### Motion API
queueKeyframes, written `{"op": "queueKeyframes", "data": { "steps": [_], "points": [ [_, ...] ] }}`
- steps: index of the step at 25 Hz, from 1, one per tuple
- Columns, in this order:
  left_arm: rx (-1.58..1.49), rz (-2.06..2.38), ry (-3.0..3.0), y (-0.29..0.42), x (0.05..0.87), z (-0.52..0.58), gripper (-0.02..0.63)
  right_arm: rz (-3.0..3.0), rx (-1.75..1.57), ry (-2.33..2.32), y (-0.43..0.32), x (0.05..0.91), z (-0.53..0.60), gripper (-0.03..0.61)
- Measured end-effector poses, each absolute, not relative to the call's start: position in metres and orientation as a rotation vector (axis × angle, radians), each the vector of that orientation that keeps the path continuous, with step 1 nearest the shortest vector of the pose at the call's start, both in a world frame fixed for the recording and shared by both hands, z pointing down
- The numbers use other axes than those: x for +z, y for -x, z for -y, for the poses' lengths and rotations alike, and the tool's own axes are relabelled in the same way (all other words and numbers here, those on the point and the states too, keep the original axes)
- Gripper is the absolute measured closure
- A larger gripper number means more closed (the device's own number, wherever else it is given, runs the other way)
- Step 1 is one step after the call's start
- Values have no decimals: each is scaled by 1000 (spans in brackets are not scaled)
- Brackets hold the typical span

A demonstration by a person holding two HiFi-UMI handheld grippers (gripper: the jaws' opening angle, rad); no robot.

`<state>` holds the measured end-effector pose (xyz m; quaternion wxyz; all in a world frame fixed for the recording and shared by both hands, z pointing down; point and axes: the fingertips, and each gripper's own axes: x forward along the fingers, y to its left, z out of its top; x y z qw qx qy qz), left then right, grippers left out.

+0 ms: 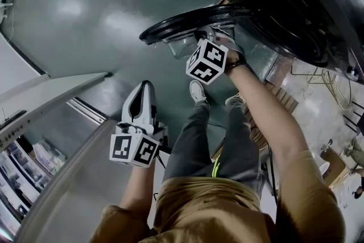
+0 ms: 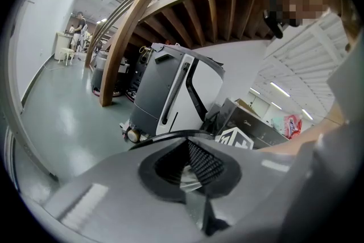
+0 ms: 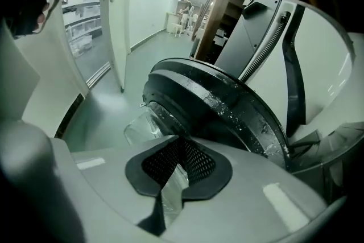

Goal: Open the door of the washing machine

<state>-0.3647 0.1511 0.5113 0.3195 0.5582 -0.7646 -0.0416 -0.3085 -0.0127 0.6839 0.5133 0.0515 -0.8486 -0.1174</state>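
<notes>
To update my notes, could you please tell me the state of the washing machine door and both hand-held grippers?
Washing machine door: swung wide open.
Left hand-held gripper: shut, nothing between its jaws.
Right hand-held gripper: shut, nothing between its jaws, close to the door.

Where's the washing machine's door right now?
In the head view the round door stands swung open at top centre, just above the right gripper, with the dark drum opening to its right.
</notes>
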Motion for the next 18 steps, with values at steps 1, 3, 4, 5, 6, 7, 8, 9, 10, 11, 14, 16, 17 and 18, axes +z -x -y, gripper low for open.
{"op": "queueKeyframes", "data": {
  "steps": [1,3,4,5,6,7,8,9,10,11,14,16,17,18],
  "points": [
    [-110,2010,-1465,365,512,-151,554,2039,-285,-134,311,684,17,563],
    [-110,2009,-1459,366,514,-152,554,2041,-302,-148,315,683,25,563],
    [-109,2010,-1456,366,515,-154,552,2044,-320,-154,318,682,28,563],
    [-108,2011,-1453,366,515,-155,554,2049,-344,-162,320,681,32,563],
    [-107,2012,-1450,367,515,-156,552,2053,-374,-171,322,681,35,565],
    [-105,2012,-1449,367,516,-156,554,2055,-403,-179,324,680,39,568],
    [-105,2013,-1448,367,516,-157,552,2054,-426,-189,325,680,44,568],
    [-105,2014,-1447,368,516,-157,552,2051,-439,-200,327,680,50,568],
    [-106,2016,-1445,370,517,-157,552,2047,-444,-213,328,680,56,568],
    [-106,2019,-1442,372,517,-157,552,2042,-445,-225,329,680,62,569],
    [-102,2028,-1435,376,517,-158,554,2015,-466,-255,331,681,80,569],
    [-103,2032,-1432,377,517,-158,554,1985,-493,-275,330,683,94,569],
    [-105,2033,-1429,377,517,-158,552,1969,-502,-283,329,685,100,570],
    [-107,2034,-1426,378,517,-158,554,1956,-507,-289,328,686,105,569]
  ]
}}
